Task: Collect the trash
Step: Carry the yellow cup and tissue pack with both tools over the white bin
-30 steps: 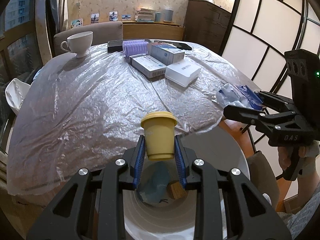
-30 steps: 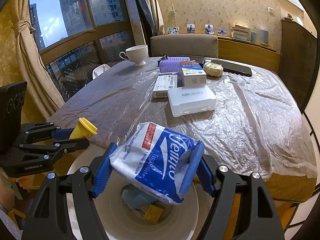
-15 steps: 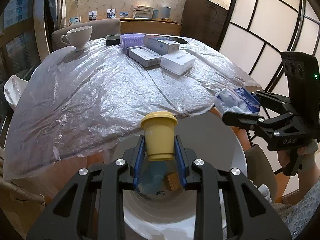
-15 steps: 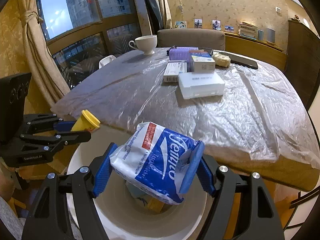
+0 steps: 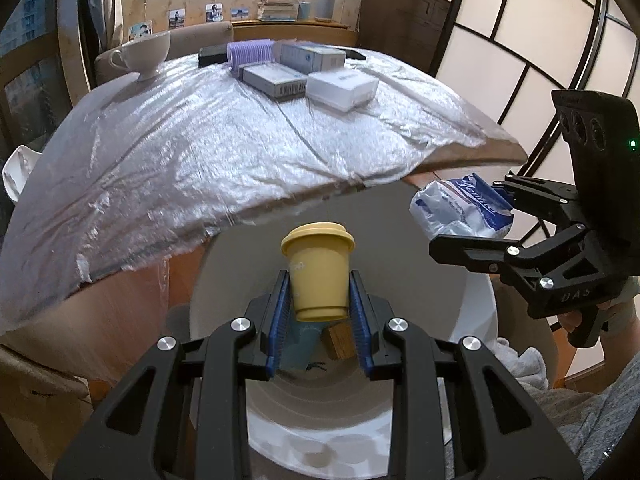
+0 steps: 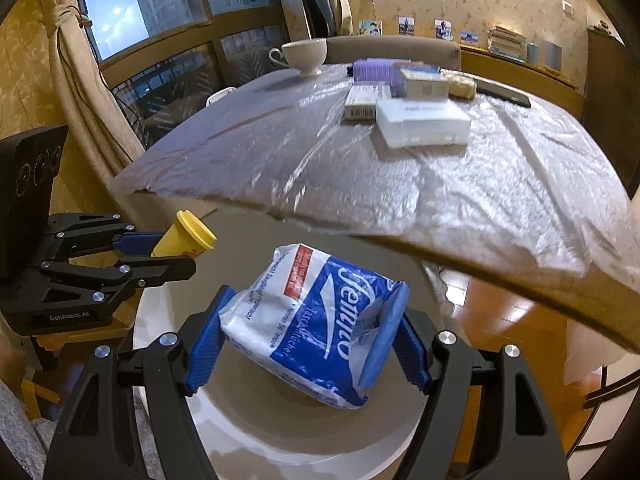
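My left tongs (image 5: pixel 318 312) pinch the yellow cup (image 5: pixel 318 272); my right tongs (image 6: pixel 308 344) pinch the tissue pack (image 6: pixel 316 320). I should let go of both right over the white bin (image 5: pixel 472 312).

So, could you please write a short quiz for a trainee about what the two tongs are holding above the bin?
1. True or false: the left tongs are shut on the small yellow plastic cup with a lid.
2. What do the right tongs hold? A) white teacup B) blue and white soft tissue pack C) purple roll
3. Fill in: both items hang above the round white ____, beside the plastic-covered table.

Key: 1 true; 2 B; 3 bin. A brown block and something bluish already lie inside it.
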A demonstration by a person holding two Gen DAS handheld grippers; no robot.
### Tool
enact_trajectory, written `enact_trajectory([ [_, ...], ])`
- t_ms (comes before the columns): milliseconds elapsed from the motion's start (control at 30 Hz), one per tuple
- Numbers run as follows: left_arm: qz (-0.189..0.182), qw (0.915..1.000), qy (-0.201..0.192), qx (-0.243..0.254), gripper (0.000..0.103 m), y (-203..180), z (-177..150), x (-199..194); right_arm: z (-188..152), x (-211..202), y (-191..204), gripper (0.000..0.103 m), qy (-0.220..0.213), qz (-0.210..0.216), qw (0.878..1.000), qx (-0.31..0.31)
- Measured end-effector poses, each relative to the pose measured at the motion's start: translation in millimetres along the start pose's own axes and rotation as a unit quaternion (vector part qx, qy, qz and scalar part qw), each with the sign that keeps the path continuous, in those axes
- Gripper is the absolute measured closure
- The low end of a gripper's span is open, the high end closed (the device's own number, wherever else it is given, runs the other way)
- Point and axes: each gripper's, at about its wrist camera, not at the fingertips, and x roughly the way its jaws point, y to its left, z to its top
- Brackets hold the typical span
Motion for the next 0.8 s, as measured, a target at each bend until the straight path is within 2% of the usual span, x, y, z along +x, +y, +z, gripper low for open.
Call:
enact_trajectory([
  [800, 0.008, 0.9989, 0.047, -0.006, 0.072, -2, -17, 31, -17, 33, -2, 0.031, 0.038, -0.008, 0.999, 0.007],
])
